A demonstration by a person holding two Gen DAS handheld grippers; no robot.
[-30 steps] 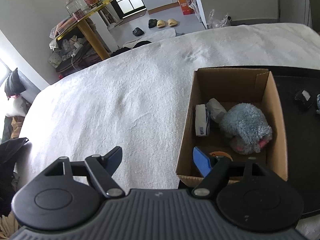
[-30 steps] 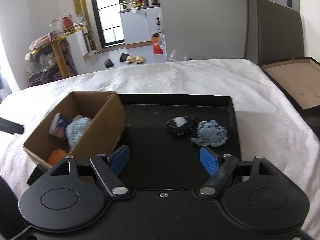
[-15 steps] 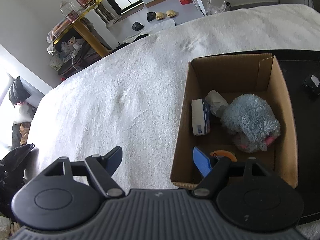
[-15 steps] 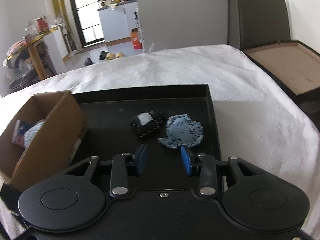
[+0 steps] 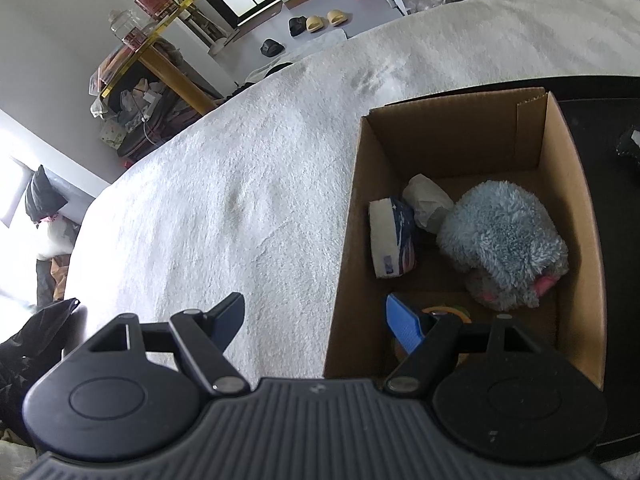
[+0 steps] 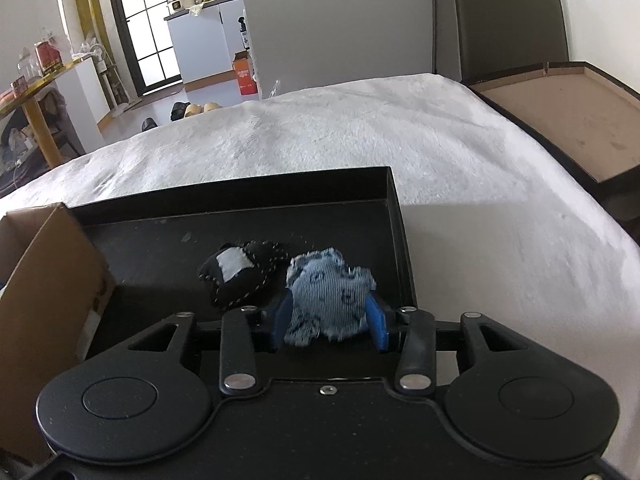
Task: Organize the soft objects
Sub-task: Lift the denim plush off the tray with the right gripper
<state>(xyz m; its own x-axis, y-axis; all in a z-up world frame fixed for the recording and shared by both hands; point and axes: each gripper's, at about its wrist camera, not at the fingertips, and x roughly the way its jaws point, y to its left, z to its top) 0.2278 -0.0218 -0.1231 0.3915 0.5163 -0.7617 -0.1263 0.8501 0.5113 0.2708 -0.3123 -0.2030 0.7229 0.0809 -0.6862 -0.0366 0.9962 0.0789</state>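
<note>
Left wrist view: left gripper [image 5: 315, 316] has jaws wide apart, nothing between the pads. Left finger sits over the white blanket [image 5: 240, 200], right finger over the cardboard box [image 5: 576, 208], straddling the box's left wall; can't tell if it touches. Inside the box: fluffy grey-blue plush [image 5: 504, 240] w/ pink bits, lower part partly hidden by the box's shadow; a white-and-blue packet [image 5: 390, 240] standing against the left wall; a crumpled whitish wad [image 5: 430, 202] btwn packet and plush. Orange-rimmed round thing [image 5: 448, 312] at box bottom, mostly hidden behind the right finger, can't ID. Black tray [image 5: 600, 92] to the right, cut off by frame edge; a dark item [image 5: 630, 144] on it only partly in view.

Right wrist view: right gripper [image 6: 330, 320] jaws have just been opening a bit after closing in; blue denim-look pouch [image 6: 330, 300] sits btwn the blue pads, both pads pressing its sides, so clamped on it. Pouch lower edge blurred, can't tell if it's touching the tray floor. Black pouch w/ white patch [image 6: 240, 272] lies on the tray [image 6: 240, 216], just beside the blue one on its left; contact btwn them unclear. Box corner [image 6: 52, 280] visible at left, contents hidden from this angle, box cut off by frame. Brown board [image 6: 560, 120] far right, off the blanket.
</note>
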